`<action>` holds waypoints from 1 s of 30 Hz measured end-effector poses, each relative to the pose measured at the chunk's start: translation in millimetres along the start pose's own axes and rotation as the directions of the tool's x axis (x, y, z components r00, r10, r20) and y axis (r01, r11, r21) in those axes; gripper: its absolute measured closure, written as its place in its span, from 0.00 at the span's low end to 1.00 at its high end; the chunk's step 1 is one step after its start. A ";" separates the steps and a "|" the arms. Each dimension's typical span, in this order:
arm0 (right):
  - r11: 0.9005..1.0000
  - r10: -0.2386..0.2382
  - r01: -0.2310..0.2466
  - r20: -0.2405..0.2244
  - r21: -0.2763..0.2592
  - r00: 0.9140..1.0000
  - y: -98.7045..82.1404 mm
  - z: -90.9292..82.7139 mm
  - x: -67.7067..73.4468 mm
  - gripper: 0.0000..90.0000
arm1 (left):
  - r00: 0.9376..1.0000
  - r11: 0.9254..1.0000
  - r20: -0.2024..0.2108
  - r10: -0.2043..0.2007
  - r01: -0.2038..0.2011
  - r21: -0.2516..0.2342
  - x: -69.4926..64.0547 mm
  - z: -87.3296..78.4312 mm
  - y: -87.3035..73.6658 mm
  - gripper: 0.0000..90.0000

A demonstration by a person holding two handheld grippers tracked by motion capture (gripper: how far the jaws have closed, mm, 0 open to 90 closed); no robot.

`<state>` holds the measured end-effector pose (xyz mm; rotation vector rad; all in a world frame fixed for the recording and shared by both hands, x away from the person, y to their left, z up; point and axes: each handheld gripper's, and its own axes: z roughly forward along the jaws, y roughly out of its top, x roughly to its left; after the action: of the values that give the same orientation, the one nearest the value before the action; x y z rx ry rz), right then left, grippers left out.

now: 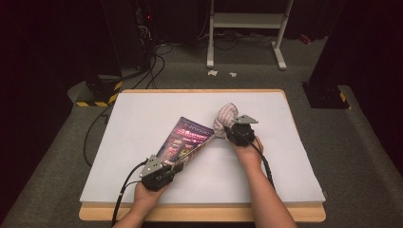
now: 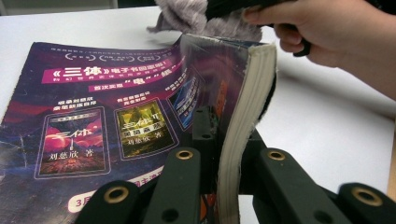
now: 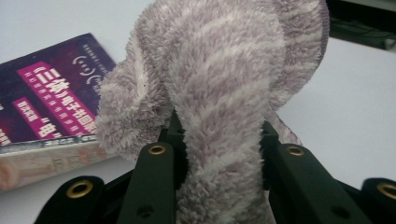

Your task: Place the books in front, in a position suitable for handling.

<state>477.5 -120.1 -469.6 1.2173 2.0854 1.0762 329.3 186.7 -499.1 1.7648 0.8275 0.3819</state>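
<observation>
A purple paperback book (image 1: pixel 186 138) lies slanted on the white table top (image 1: pixel 142 109), its front cover spread out flat. My left gripper (image 1: pixel 178 164) is shut on the block of pages at the book's near end. In the left gripper view the jaws clamp the cream page edges (image 2: pixel 238 130) with the book cover (image 2: pixel 93 116) fanned to the left, and my left gripper (image 2: pixel 226 154) grips low on the pages. A fuzzy grey striped sock (image 1: pixel 226 115) stands bunched at the book's far corner, held by my right gripper (image 1: pixel 224 131). The sock (image 3: pixel 219 93) rises between the jaws of my right gripper (image 3: pixel 217 140).
The table's wooden front edge (image 1: pixel 204 213) runs near the person's forearms. On the carpet beyond stand a white metal frame (image 1: pixel 247 23), a base with yellow-black tape (image 1: pixel 97 92) and loose cables (image 1: pixel 152 71). A dark stand (image 1: pixel 328 95) is at the right.
</observation>
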 end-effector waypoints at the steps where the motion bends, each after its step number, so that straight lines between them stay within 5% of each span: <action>1: 1.000 0.003 -0.003 -0.016 0.006 1.000 -1.0 1.8 2.0 0.77 | 1.000 1.000 0.000 0.001 -0.001 0.000 0.0 0.0 0.0 0.92; 6: 1.000 0.016 -0.016 -0.084 -0.007 0.996 -4.4 -0.8 13.6 0.77 | 1.000 1.000 -0.002 0.003 -0.003 0.000 -0.4 0.3 -0.2 0.92; 14: 0.997 -0.056 0.047 -0.170 -0.057 0.984 -4.4 -23.0 46.4 0.77 | 1.000 1.000 -0.005 0.009 -0.009 0.002 -1.1 0.3 0.0 0.92; 30: 0.973 -0.200 0.153 -0.306 -0.173 0.931 2.1 -64.6 121.0 0.76 | 1.000 1.000 -0.012 0.017 -0.017 0.000 -2.5 0.4 -0.1 0.92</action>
<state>373.4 -38.1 -434.2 0.8056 2.2558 1.3902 327.7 184.6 -499.0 1.7721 0.8212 0.4047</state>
